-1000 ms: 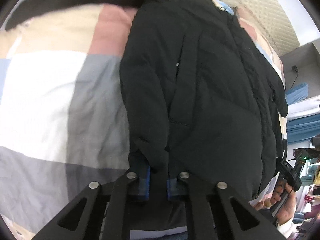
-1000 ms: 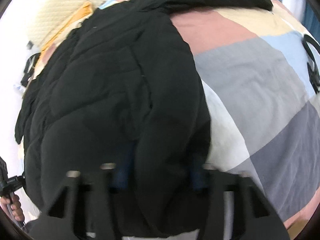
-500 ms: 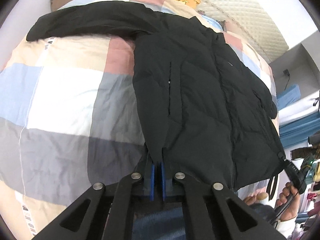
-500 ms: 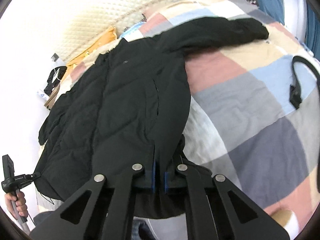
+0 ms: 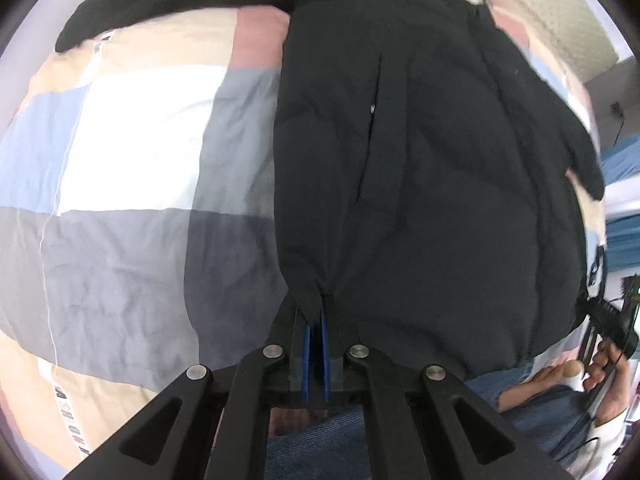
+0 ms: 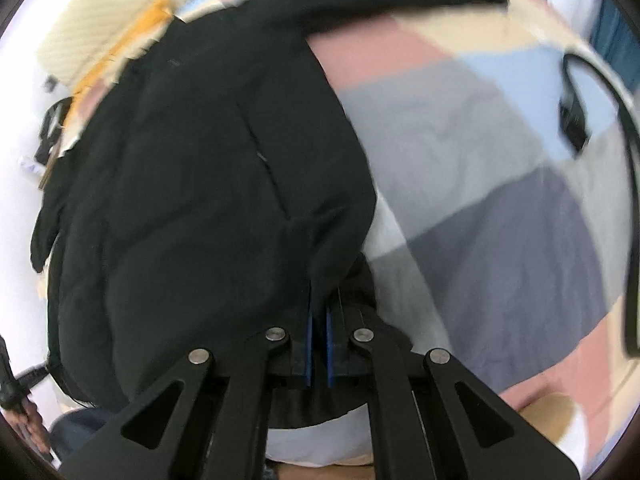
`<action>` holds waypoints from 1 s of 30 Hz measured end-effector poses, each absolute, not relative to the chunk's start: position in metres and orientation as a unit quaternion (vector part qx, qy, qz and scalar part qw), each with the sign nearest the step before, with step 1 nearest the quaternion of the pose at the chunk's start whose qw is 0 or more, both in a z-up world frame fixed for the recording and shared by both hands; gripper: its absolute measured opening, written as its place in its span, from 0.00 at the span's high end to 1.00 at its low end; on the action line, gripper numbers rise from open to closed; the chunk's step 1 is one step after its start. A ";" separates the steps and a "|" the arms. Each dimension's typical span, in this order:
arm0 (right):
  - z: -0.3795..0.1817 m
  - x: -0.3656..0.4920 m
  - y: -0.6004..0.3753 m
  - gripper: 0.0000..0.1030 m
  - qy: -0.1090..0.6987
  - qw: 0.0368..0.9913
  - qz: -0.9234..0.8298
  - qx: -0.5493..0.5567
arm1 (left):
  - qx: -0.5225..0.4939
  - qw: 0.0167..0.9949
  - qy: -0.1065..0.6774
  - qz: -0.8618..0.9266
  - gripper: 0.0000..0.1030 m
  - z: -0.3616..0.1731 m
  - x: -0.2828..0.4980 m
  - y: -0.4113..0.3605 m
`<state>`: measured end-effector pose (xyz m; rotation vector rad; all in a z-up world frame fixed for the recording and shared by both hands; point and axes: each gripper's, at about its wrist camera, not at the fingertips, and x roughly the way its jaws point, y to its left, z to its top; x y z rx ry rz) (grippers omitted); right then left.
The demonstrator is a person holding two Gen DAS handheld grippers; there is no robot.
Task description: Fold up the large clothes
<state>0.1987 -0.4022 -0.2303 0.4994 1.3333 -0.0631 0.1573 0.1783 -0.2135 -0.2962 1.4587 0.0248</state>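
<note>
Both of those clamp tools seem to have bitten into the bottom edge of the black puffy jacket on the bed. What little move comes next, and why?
Probably lift the hem and carry it toward the collar. The left gripper and right gripper are each shut on the black puffy jacket, which lies spread flat on the patchwork quilt, both sleeves out, nothing folded.

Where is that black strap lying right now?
In the right wrist view, the black strap lies on the checked bedspread near the right edge, apart from the black jacket.

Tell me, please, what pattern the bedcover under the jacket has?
The bedcover is large colour blocks: white, grey, blue, beige, pink. Clearest from the left wrist.
</note>
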 end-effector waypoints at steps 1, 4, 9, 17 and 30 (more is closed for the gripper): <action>-0.236 0.199 -0.406 0.95 0.610 0.751 -0.033 0.250 | -0.130 0.736 0.664 0.012 0.96 -0.214 0.159 0.177; -0.239 0.201 -0.405 0.94 0.605 0.755 -0.041 0.248 | -0.122 0.739 0.662 0.008 0.95 -0.212 0.160 0.174; -0.226 0.186 -0.411 0.87 0.586 0.755 -0.052 0.290 | -0.122 0.735 0.667 0.008 0.74 -0.207 0.155 0.175; -0.167 0.168 -0.417 0.46 0.521 0.809 -0.055 0.267 | -0.085 0.809 0.582 0.010 0.73 -0.141 0.145 0.155; -0.028 0.154 -0.358 0.45 0.307 0.938 0.011 0.158 | -0.061 0.926 0.362 -0.088 0.73 -0.019 0.166 0.057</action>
